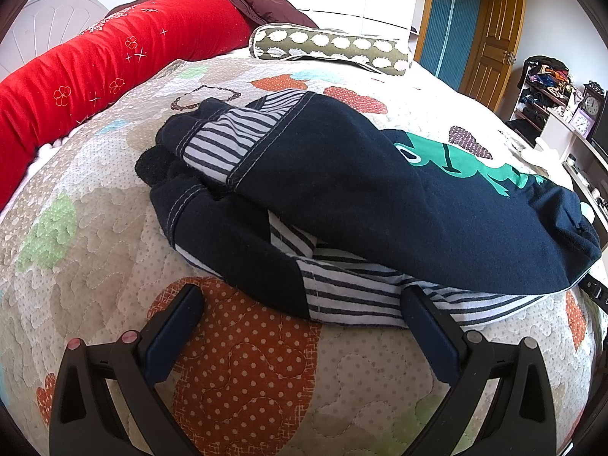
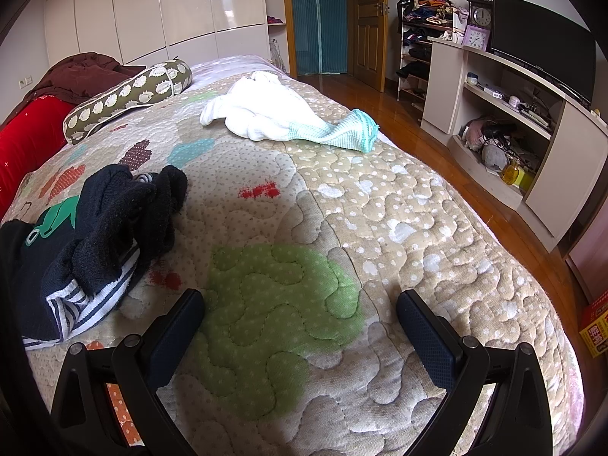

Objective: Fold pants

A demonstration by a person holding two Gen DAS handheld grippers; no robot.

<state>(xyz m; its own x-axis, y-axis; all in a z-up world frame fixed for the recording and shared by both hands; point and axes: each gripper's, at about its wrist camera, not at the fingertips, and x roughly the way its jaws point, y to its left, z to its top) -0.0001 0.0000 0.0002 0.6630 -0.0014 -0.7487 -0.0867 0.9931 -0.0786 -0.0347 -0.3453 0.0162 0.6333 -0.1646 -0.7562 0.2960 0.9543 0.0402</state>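
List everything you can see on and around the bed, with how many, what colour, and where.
pants: one, navy with striped lining and green print, crumpled on quilt
quilt: one, beige patchwork, covering bed
white garment: one, white with aqua hem, far side of bed
bolster: one, olive, white spots, near head
red pillow: one, along headboard
TV: one, black, on cabinet
clocks: two, beside TV
left tool: open, at pants' striped edge
right tool: open, over bare quilt

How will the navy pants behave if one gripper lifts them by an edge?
Likely floppy: the pants lie crumpled in soft folds on the quilt. Loose layers would probably unfold and dangle. Knit fabric looks grippy, unlikely to slip.
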